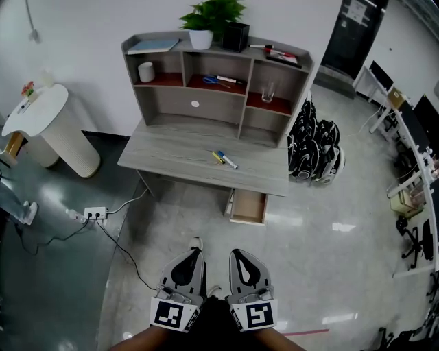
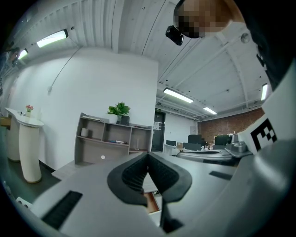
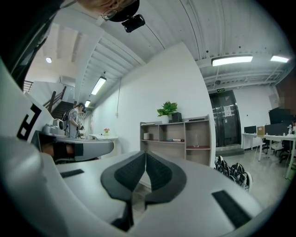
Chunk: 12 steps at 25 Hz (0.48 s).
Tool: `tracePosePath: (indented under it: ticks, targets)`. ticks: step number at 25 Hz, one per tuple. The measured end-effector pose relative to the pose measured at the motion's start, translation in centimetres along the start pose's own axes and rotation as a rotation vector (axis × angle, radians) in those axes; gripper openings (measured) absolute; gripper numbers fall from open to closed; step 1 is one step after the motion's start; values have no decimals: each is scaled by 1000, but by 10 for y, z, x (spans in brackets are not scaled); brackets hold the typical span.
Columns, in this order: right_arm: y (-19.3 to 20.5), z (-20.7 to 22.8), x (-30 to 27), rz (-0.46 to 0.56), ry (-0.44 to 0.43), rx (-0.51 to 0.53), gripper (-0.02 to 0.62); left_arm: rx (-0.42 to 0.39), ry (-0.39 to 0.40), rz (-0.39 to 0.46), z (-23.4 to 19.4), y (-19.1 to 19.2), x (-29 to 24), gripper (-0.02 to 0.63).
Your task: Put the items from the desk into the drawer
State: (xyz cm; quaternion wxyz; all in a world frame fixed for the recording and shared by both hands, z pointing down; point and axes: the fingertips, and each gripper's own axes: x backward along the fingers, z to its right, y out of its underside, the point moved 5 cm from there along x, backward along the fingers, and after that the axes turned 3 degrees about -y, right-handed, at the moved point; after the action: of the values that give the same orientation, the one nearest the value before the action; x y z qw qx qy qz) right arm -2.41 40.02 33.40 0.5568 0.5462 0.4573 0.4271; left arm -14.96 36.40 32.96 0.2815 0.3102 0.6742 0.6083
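Grippers side by side at the near edge of the head view, low over the glossy floor (image 1: 206, 219) and well apart from the desk (image 1: 164, 158). The left gripper (image 1: 195, 252) has its jaws pressed together with nothing between them, as its own view confirms (image 2: 148, 157). The right gripper (image 1: 239, 253) is likewise closed on nothing (image 3: 145, 156). Each carries its marker cube toward the person.

Beyond the grippers, a white power strip (image 1: 95, 213) lies on the floor off the desk's front left corner. The drawer (image 1: 248, 207) stands pulled open under the desk's front edge, near its right corner, and lies almost straight ahead of the right gripper.

On the desk top, a small cluster of pens (image 1: 223, 158) lies right of the middle and nearer the front edge than the back. It sits just behind the open drawer and far from both grippers.

Along the desk's back edge stands a grey hutch (image 1: 247, 110). One of its right compartments holds a clear glass (image 1: 268, 91), and a potted plant (image 1: 212, 17) stands on its top. A round white table (image 1: 41, 123) stands off the desk's left edge, and a heap of black-and-white objects (image 1: 314, 147), too small to identify, lies off its right edge.
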Motion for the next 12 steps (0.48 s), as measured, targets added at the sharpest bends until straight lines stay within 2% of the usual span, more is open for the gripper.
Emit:
tracePosePath:
  ticks: [6, 12]
  targets:
    - [1, 19, -33, -22, 23, 5, 18, 19, 22, -18, -17, 4, -39, 14]
    - [5, 38, -87, -53, 24, -16, 18, 33, 23, -30, -53, 5, -89, 12]
